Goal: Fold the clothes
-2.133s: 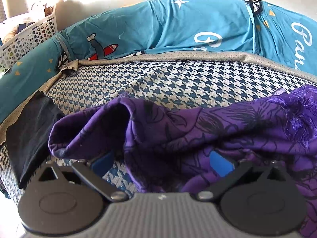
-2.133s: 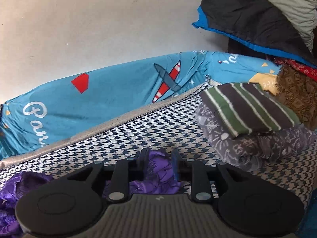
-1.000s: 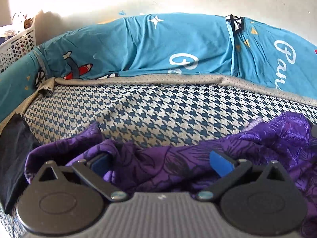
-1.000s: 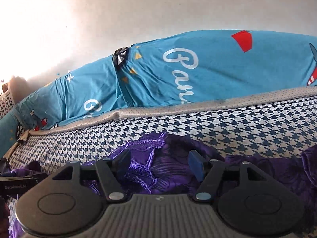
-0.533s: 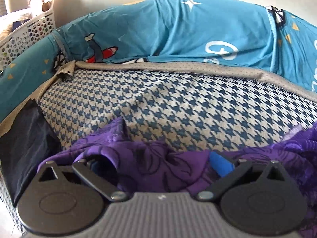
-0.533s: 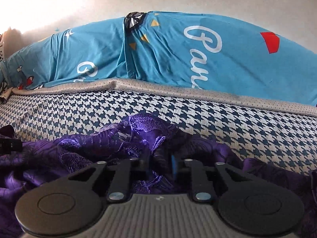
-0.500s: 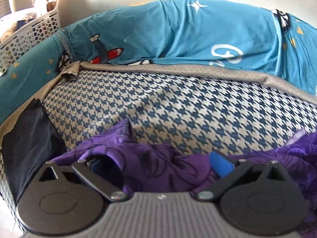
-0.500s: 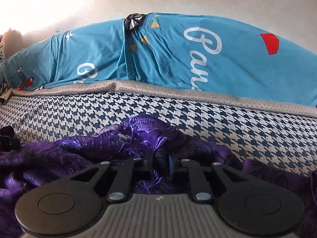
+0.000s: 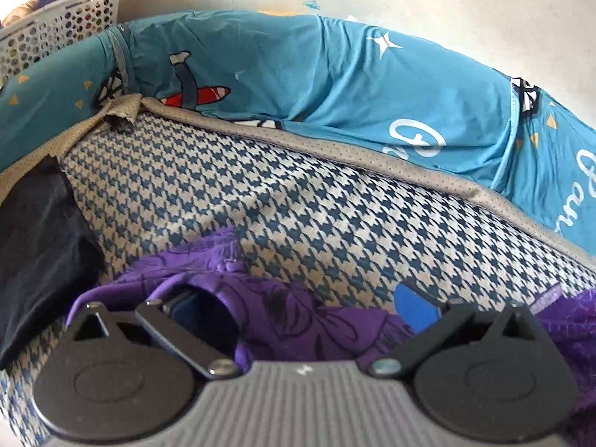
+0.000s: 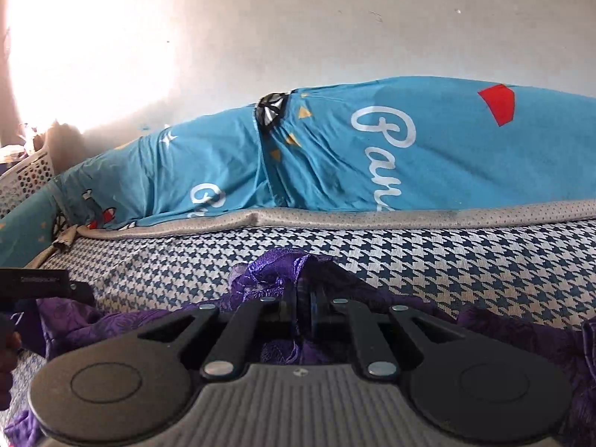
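Since a second ago right gripper (image 10: 303,307) has pinched purple garment (image 10: 275,272); left gripper (image 9: 298,305) stays wide over it

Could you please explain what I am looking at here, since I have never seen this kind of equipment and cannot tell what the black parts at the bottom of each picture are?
There is no robot: a person holds a two-finger gripper in each hand, with a wide-angle camera on each looking along its fingers. The black parts are those fingers.

The left gripper stands open over a crumpled purple patterned garment, one blue pad tucked under a fold, nothing pinched.

The right gripper is shut on a raised fold of that garment.

The garment lies on a blue-and-white houndstooth bed cover, edged by a blue printed cushion. A folded black cloth lies at the left, with a white perforated basket behind.
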A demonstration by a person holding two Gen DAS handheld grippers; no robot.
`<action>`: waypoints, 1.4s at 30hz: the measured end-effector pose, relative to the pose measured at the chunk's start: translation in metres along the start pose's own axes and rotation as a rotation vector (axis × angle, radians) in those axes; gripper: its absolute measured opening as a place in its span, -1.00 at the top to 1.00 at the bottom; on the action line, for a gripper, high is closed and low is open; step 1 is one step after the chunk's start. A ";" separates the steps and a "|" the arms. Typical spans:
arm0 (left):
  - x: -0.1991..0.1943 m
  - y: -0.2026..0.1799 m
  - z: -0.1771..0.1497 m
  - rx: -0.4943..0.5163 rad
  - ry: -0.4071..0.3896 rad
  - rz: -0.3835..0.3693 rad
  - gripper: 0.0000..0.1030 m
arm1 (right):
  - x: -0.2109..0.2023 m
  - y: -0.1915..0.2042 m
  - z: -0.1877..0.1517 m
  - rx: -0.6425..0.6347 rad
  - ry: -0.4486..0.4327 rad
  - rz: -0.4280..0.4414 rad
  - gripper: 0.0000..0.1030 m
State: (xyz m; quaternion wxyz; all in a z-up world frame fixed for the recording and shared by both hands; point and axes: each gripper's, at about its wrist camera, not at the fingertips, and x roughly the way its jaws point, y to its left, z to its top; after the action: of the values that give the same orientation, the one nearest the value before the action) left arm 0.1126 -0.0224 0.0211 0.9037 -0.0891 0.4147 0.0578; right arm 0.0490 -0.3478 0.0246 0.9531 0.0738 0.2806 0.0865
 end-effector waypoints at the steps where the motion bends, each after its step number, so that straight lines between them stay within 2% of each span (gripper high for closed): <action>1: 0.000 0.000 -0.001 -0.001 0.004 -0.015 -1.00 | -0.006 0.002 -0.001 -0.020 0.001 0.022 0.85; 6: 0.001 -0.003 -0.008 0.021 0.000 0.000 -1.00 | -0.033 0.011 -0.020 -0.132 0.046 0.139 0.85; 11: 0.006 -0.015 -0.018 0.056 0.026 -0.030 -1.00 | -0.045 0.031 -0.049 -0.247 0.153 0.267 0.85; 15: 0.016 -0.032 -0.028 0.126 0.028 0.004 -1.00 | -0.042 0.051 -0.075 -0.389 0.248 0.271 0.85; 18: 0.034 -0.043 -0.039 0.201 0.093 0.062 -1.00 | -0.039 0.055 -0.090 -0.463 0.309 0.261 0.85; 20: 0.040 -0.044 -0.046 0.208 0.104 0.080 -1.00 | -0.039 0.052 -0.089 -0.473 0.332 0.257 0.81; 23: 0.042 -0.044 -0.052 0.212 0.101 0.090 -1.00 | -0.050 0.044 -0.075 -0.442 0.328 0.303 0.77; 25: 0.041 -0.043 -0.053 0.216 0.099 0.092 -1.00 | -0.064 0.038 -0.062 -0.399 0.270 0.346 0.68; 27: 0.041 -0.044 -0.053 0.221 0.096 0.096 -1.00 | -0.074 0.031 -0.050 -0.323 0.201 0.387 0.47; 29: 0.040 -0.044 -0.054 0.227 0.092 0.101 -1.00 | -0.075 0.025 -0.041 -0.235 0.146 0.403 0.34; 31: 0.040 -0.045 -0.055 0.234 0.088 0.104 -1.00 | -0.068 0.025 -0.035 -0.168 0.123 0.403 0.33; 34: 0.039 -0.044 -0.056 0.237 0.087 0.101 -1.00 | -0.053 0.031 -0.027 -0.096 0.099 0.355 0.24; 37: 0.038 -0.044 -0.057 0.237 0.089 0.096 -1.00 | -0.033 0.030 -0.021 -0.036 0.083 0.278 0.07; 39: 0.038 -0.043 -0.057 0.236 0.094 0.092 -1.00 | -0.016 0.027 -0.017 0.011 0.099 0.244 -0.13; 42: 0.036 -0.040 -0.058 0.235 0.103 0.083 -1.00 | 0.006 0.024 -0.015 0.068 0.128 0.201 -0.16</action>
State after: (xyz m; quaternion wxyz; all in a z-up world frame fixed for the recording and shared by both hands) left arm 0.1004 -0.0722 -0.0390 0.8822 0.0315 0.4679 0.0414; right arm 0.0431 -0.3220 0.0138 0.9167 0.1284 0.3347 0.1766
